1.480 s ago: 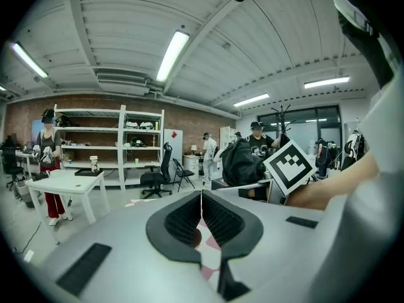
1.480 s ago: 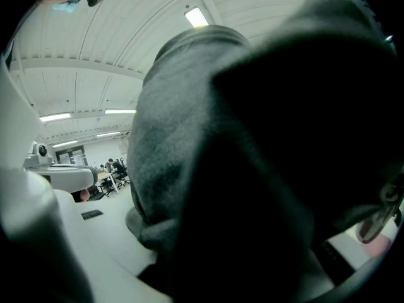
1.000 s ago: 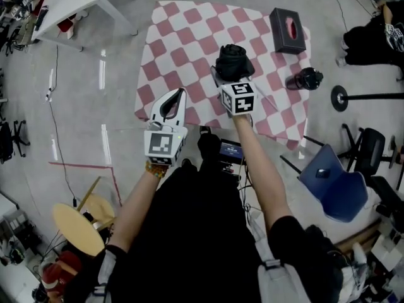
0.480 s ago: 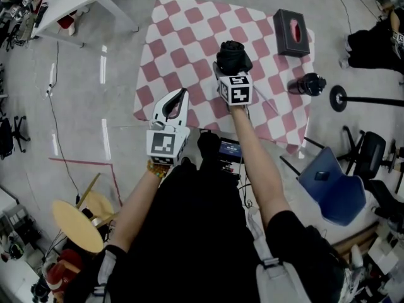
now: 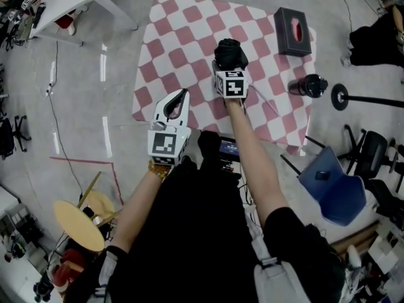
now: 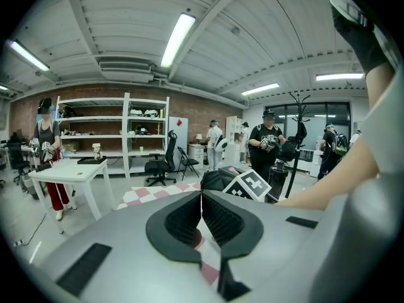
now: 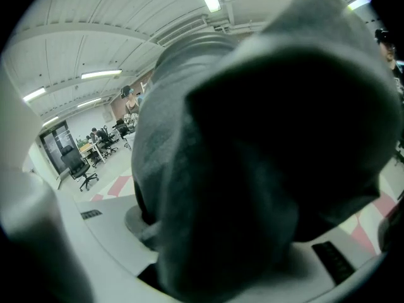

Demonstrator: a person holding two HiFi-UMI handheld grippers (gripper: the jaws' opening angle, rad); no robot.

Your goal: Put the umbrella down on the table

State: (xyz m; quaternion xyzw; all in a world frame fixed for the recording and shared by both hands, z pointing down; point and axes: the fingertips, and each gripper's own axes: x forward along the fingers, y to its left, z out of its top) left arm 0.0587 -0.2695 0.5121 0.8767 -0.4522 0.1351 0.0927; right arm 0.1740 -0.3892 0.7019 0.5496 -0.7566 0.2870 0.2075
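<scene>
Lowered and carried a little further in over the checked table point(image 5: 183, 36) since a second ago: folded black umbrella point(image 5: 230, 54), lodged between the fingers of the right gripper point(image 5: 229, 69), bundle sticking out past the fingertips; cannot tell whether touching the top yet. Jaws just starting to open round the bundle; dark fabric filling the whole gap; seemingly gripped even so.

Left gripper point(image 5: 175, 101) back at the near table edge, off to the left of the right fingers; closed tip to tip on nothing. Well beyond the right fingertips, up and to the right: black tissue box point(image 5: 293, 30); further to their right, black bottle point(image 5: 307, 84) lying at the table's edge.

Likely risks: letting go before the bundle rests on the top, so a drop and a roll; fabric snagging on a pad and dragging along on withdrawal.

Only the head view places the umbrella over the table; right gripper view nothing but fabric, table blotted out; left gripper view alone shows the ribbed pads point(image 6: 222, 218) meeting.
</scene>
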